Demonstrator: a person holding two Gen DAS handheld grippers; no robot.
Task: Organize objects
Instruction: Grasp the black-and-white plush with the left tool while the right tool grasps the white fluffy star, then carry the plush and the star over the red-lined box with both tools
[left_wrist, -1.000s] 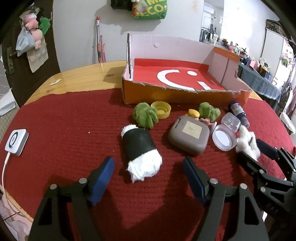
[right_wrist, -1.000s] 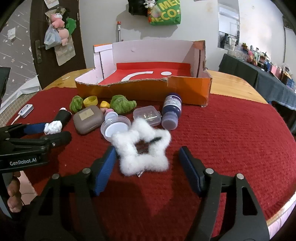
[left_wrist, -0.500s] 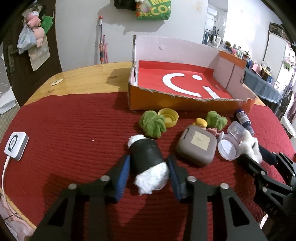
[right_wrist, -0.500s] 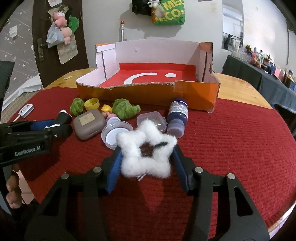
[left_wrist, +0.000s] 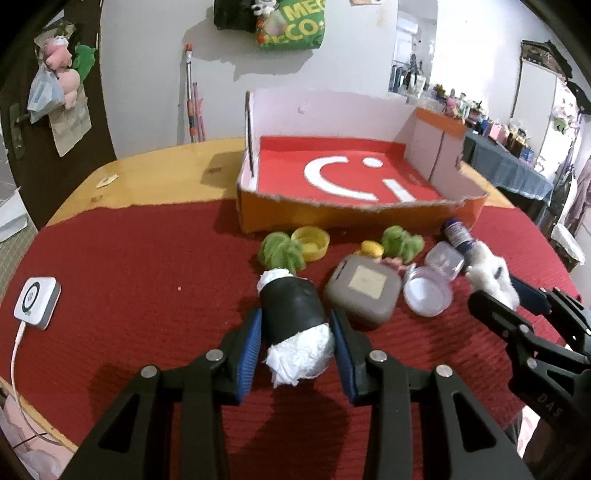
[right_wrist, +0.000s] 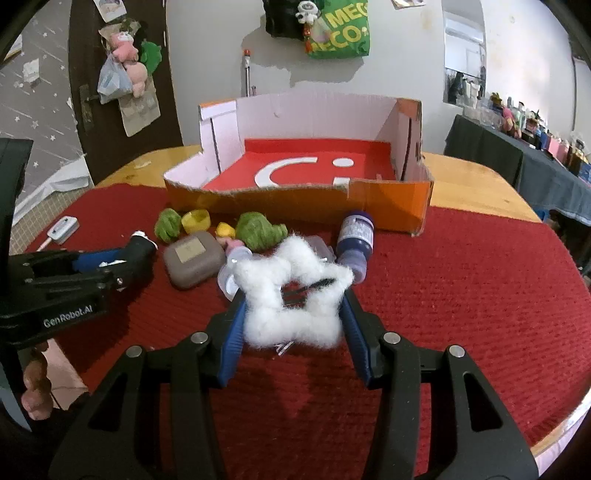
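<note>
On red cloth, I am gripping the roll in my left gripper and the star in my right gripper — lifting gently, straight up, toward the box.

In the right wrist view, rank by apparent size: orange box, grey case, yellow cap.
1. orange box, largest though farthest
2. grey case
3. yellow cap, smallest; it lies farther back than the case, but the gap looks real

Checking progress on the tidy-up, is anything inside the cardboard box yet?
No, the cardboard box shows only its bare red floor.
</note>
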